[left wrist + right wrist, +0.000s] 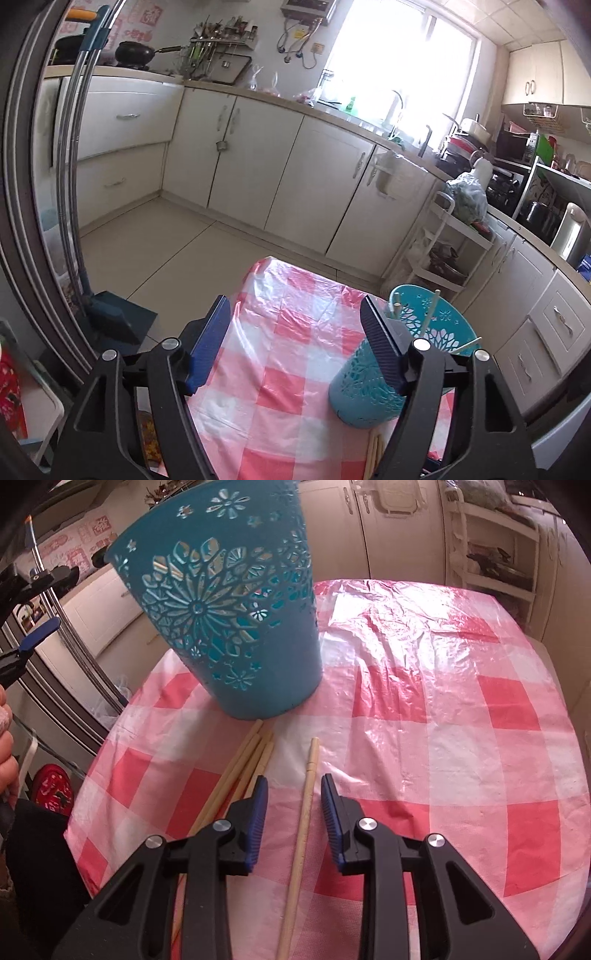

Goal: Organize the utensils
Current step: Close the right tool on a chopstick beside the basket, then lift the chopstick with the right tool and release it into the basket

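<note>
A teal perforated basket (236, 620) stands on the pink checked tablecloth (443, 709); it also shows in the left wrist view (369, 387) with a few chopsticks (430, 314) standing in it. My right gripper (293, 786) is open and low over the table, its fingers on either side of one wooden chopstick (301, 834) that lies flat. Several more chopsticks (236, 775) lie just left of it. My left gripper (295, 310) is open and empty above the table, its right finger in front of the basket.
White kitchen cabinets (258, 155) and a counter run behind the table. A white shelf trolley (450, 240) stands beyond the table's far corner. A blue dustpan (118, 317) with a long metal handle stands on the floor at the left. A person's hand (5, 746) is at the left edge.
</note>
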Action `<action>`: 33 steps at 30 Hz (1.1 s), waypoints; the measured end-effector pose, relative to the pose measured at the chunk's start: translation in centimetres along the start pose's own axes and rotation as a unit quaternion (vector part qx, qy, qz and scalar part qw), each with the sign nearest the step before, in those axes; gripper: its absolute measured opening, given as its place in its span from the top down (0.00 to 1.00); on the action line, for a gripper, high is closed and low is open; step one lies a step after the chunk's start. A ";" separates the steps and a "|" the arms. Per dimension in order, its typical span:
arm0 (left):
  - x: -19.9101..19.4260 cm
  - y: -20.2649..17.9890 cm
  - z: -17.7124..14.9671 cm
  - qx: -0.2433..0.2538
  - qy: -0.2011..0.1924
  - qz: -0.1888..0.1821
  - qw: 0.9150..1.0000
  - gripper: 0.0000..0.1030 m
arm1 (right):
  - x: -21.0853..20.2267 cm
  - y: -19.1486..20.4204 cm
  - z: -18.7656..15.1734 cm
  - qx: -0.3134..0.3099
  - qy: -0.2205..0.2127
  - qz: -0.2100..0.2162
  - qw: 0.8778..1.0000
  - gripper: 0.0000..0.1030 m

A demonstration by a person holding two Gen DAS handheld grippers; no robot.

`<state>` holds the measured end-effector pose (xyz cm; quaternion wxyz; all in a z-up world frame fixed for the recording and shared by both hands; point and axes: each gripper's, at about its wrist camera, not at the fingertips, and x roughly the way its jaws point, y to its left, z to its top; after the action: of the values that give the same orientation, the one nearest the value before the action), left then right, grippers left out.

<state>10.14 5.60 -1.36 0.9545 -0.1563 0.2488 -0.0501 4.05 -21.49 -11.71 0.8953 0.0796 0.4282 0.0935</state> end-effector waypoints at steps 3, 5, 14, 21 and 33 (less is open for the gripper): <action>0.1 0.5 0.0 -0.003 0.003 0.006 1.000 0.29 | 0.1 -0.3 0.1 0.010 0.000 -0.010 1.000 0.76; 0.3 0.2 0.0 -0.002 0.007 0.005 1.000 0.28 | 0.1 -0.4 0.1 0.010 0.001 -0.022 1.000 0.84; 0.6 -1.5 -0.5 0.037 0.011 0.009 0.999 0.27 | 0.0 1.4 0.0 -0.061 0.019 -0.079 0.995 0.93; 0.7 -2.6 -0.8 0.058 0.013 0.014 0.998 0.24 | -0.1 1.4 -0.4 -0.075 0.016 -0.087 0.993 0.92; 1.6 -3.2 -1.4 0.070 0.026 0.023 0.997 0.21 | -1.7 -0.9 0.4 0.013 -0.001 -0.007 1.000 0.95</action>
<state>10.83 1.93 -2.26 0.9573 -0.0816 0.2729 -0.0493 3.39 -22.84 -10.35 0.8954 0.0879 0.4288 0.0818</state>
